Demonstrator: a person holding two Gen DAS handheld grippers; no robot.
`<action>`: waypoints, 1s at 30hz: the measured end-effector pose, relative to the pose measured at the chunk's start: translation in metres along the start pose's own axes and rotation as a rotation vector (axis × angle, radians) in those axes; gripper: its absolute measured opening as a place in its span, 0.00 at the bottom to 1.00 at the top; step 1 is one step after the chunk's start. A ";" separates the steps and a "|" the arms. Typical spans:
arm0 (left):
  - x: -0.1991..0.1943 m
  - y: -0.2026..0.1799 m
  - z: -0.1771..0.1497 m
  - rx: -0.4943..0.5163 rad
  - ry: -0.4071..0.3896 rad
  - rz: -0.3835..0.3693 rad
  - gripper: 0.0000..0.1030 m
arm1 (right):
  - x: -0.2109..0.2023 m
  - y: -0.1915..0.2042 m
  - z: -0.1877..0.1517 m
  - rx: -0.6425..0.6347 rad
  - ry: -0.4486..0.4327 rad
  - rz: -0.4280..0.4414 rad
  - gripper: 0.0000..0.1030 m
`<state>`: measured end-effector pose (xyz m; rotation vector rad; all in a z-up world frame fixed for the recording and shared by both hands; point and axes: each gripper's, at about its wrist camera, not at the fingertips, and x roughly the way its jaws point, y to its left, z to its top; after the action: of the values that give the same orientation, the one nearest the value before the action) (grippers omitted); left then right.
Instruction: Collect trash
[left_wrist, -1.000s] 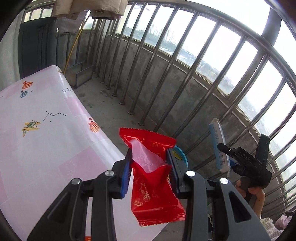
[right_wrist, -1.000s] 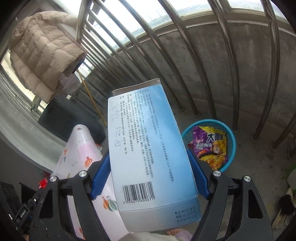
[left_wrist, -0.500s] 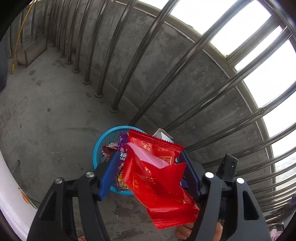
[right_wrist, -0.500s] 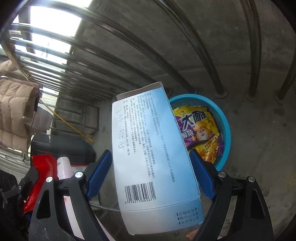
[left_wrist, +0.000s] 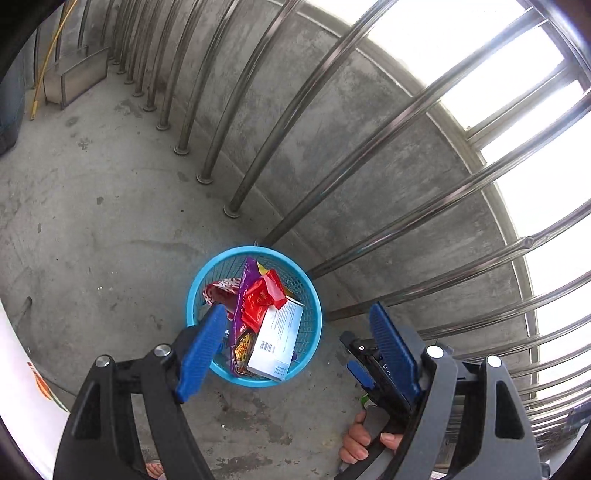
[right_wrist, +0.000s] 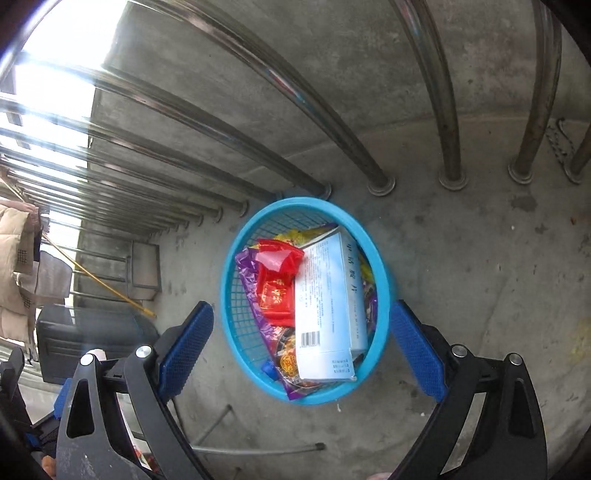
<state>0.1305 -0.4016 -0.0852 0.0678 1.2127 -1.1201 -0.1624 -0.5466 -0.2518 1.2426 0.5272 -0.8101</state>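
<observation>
A round blue plastic basket (left_wrist: 194, 291) (right_wrist: 380, 273) stands on the concrete floor by the railing. In it lie a red wrapper (left_wrist: 263, 300) (right_wrist: 275, 286), a light blue box (left_wrist: 279, 334) (right_wrist: 330, 306) and a purple snack bag (left_wrist: 243, 291) (right_wrist: 245, 273). My left gripper (left_wrist: 295, 349) is open and empty above the basket's near rim. My right gripper (right_wrist: 301, 345) is open and empty, its jaws spread either side of the basket. The right gripper also shows in the left wrist view (left_wrist: 373, 376), held by a hand.
Steel railing bars (left_wrist: 236, 206) (right_wrist: 380, 184) stand on a concrete kerb just behind the basket. A pink-white table edge (left_wrist: 22, 387) is at the lower left. A metal dustpan (left_wrist: 74, 74) and a yellow stick (right_wrist: 103, 284) lean by the railing.
Both grippers have opened over the basket. The red wrapper has dropped from the left gripper and the blue box from the right; both now lie in the basket.
</observation>
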 end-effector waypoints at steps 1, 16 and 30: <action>-0.016 -0.004 -0.002 0.016 -0.027 -0.004 0.75 | -0.008 0.011 0.000 -0.031 -0.017 0.014 0.88; -0.276 0.016 -0.158 -0.082 -0.510 0.356 0.94 | -0.149 0.214 -0.121 -0.782 -0.288 0.291 0.92; -0.348 0.073 -0.301 -0.431 -0.539 0.844 0.94 | -0.191 0.281 -0.243 -1.196 -0.271 0.369 0.92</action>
<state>-0.0012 0.0333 0.0188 -0.0493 0.7754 -0.1054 -0.0442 -0.2350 -0.0004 0.0996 0.4209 -0.2205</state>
